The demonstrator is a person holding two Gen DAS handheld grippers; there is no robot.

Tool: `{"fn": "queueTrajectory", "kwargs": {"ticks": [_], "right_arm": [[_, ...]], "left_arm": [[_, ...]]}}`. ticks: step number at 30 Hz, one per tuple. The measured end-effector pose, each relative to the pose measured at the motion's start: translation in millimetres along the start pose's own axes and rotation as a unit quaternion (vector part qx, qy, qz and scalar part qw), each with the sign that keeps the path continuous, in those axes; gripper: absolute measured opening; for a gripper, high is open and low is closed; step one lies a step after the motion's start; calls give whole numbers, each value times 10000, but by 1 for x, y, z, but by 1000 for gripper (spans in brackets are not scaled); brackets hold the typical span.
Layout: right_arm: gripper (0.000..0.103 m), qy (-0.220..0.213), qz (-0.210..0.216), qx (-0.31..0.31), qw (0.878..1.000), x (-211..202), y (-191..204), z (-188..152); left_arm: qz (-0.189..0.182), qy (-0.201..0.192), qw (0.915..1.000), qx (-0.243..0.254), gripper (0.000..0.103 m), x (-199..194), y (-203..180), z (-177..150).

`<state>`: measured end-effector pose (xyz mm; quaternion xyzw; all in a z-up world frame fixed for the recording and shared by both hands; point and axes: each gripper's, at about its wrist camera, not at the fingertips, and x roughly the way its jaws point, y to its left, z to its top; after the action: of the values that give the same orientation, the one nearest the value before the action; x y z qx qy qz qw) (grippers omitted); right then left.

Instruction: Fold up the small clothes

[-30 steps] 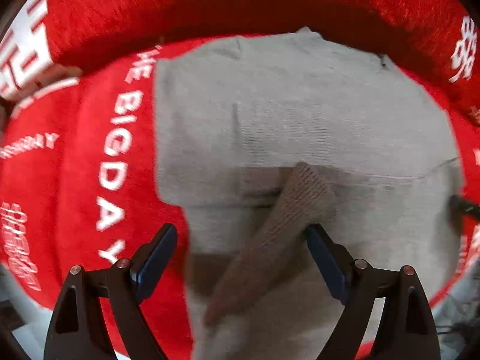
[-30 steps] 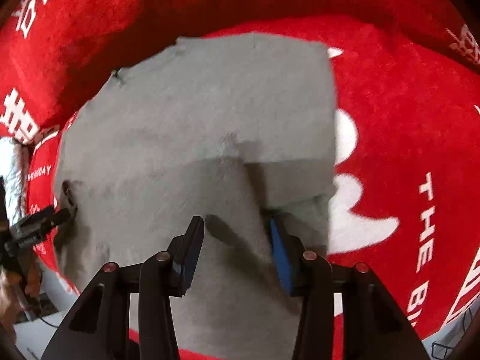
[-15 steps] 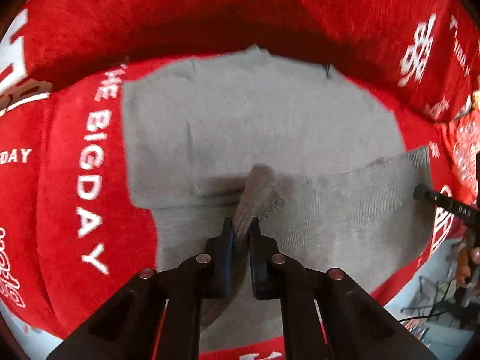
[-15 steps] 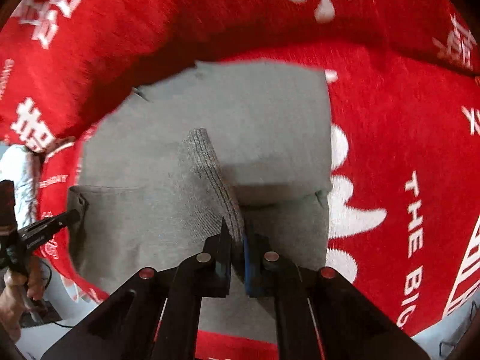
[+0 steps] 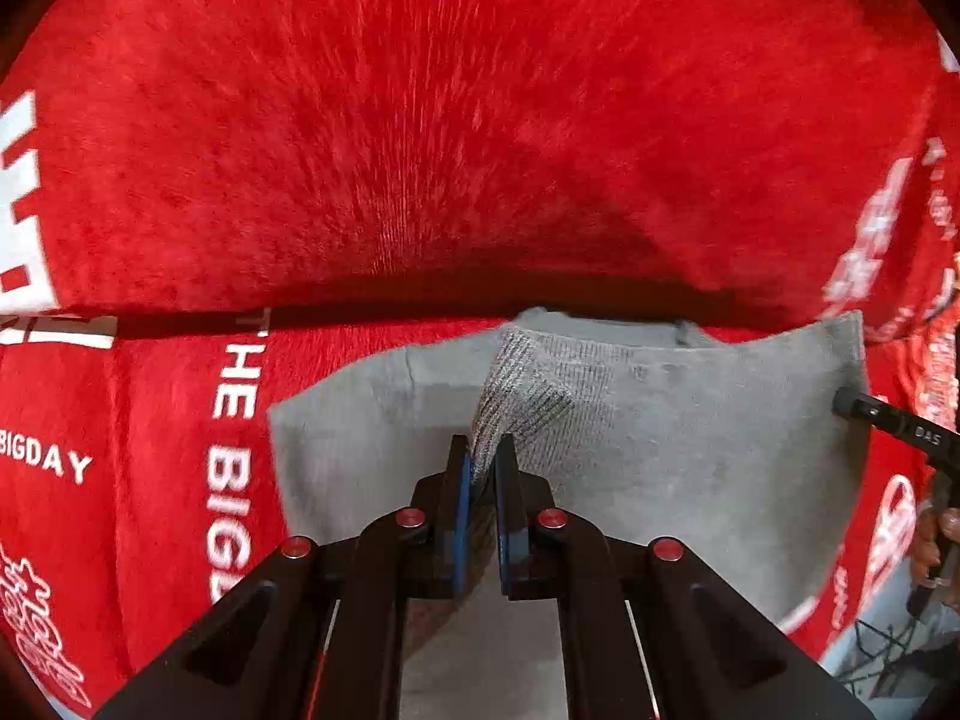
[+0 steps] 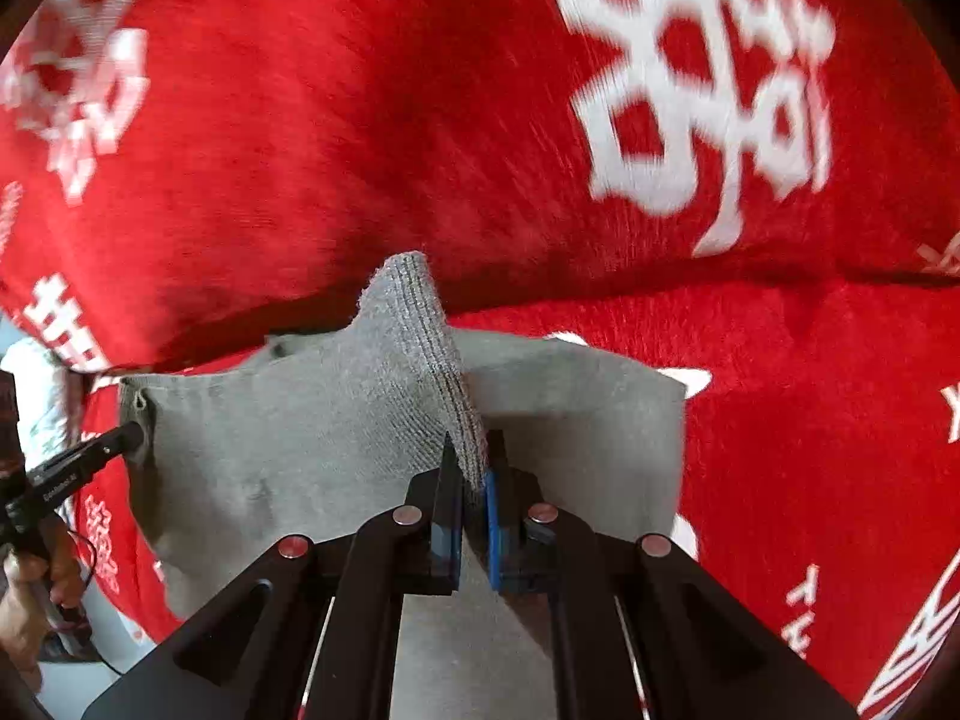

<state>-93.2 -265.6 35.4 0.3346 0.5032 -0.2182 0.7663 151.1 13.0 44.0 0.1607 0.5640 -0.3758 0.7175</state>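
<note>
A grey knit garment (image 5: 690, 480) lies spread on a red blanket (image 5: 150, 420). My left gripper (image 5: 480, 456) is shut on the garment's ribbed hem (image 5: 522, 390), which is raised and drawn over the lower layer toward the far edge. In the right wrist view my right gripper (image 6: 474, 456) is shut on the same ribbed hem (image 6: 420, 324), which stands up as a peak over the garment (image 6: 270, 456). Each view shows the other gripper at the cloth's side edge: the right gripper (image 5: 888, 420) and the left gripper (image 6: 90, 456).
The red plush blanket with white lettering (image 6: 708, 90) rises in a steep fold just behind the garment. A person's hand (image 6: 36, 594) shows at the lower left, another hand (image 5: 936, 540) at the right edge. Pale floor and cables (image 5: 882, 648) lie beyond the blanket's near edge.
Both grippers closed on the garment's ribbed hem, then lifted it and carried it toward the far edge, folding the near part over the rest.
</note>
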Motion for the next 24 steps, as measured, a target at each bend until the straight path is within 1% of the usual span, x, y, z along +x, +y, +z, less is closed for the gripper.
{"fn": "queueTrajectory", "kwargs": {"ticks": [4, 6, 7, 9, 10, 11, 12, 13, 15, 17, 20, 21, 22, 23, 24], "right_arm": [[6, 303, 36, 534, 9981, 47, -24, 7], [7, 394, 7, 628, 9972, 62, -30, 7], [7, 422, -29, 614, 9972, 67, -30, 6], [7, 409, -31, 625, 9972, 69, -32, 6], [7, 393, -32, 652, 9971, 68, -32, 4], [7, 361, -151, 687, 9969, 65, -33, 4], [12, 338, -305, 701, 9965, 63, -34, 2], [13, 316, -525, 757, 9952, 60, -38, 2], [13, 302, -689, 929, 9928, 54, -45, 3], [13, 201, -709, 956, 9927, 43, -45, 1], [13, 21, -363, 816, 9960, 23, -32, -9], [13, 9, -274, 778, 9966, 20, -28, -13], [13, 0, -177, 717, 9973, 17, -21, -17], [13, 12, -92, 639, 9979, 17, -13, -22], [13, 59, -24, 563, 9984, 20, -5, -25]], "left_arm": [[377, 266, 9988, -135, 9, 50, 4, 2], [483, 354, 9980, -209, 9, 64, 7, 2], [596, 337, 9973, -275, 9, 68, 10, 3], [774, 320, 9958, -357, 16, 71, 16, 6], [1093, 258, 9927, -433, 34, 70, 22, 8], [1385, 189, 9890, -481, 66, 67, 27, 9], [1687, 83, 9842, -538, 75, 62, 33, 10], [1912, -44, 9796, -617, 76, 54, 42, 12], [1826, 7, 9804, -738, 76, 44, 55, 13], [1630, -35, 9832, -820, 76, 26, 63, 13], [1299, -128, 9894, -644, 76, 7, 54, 7], [1088, -101, 9924, -558, 76, 4, 46, 4], [769, 3, 9960, -456, 76, 5, 37, 0], [528, 119, 9978, -380, 76, 8, 29, -3], [374, 207, 9986, -322, 76, 12, 21, -6]]}}
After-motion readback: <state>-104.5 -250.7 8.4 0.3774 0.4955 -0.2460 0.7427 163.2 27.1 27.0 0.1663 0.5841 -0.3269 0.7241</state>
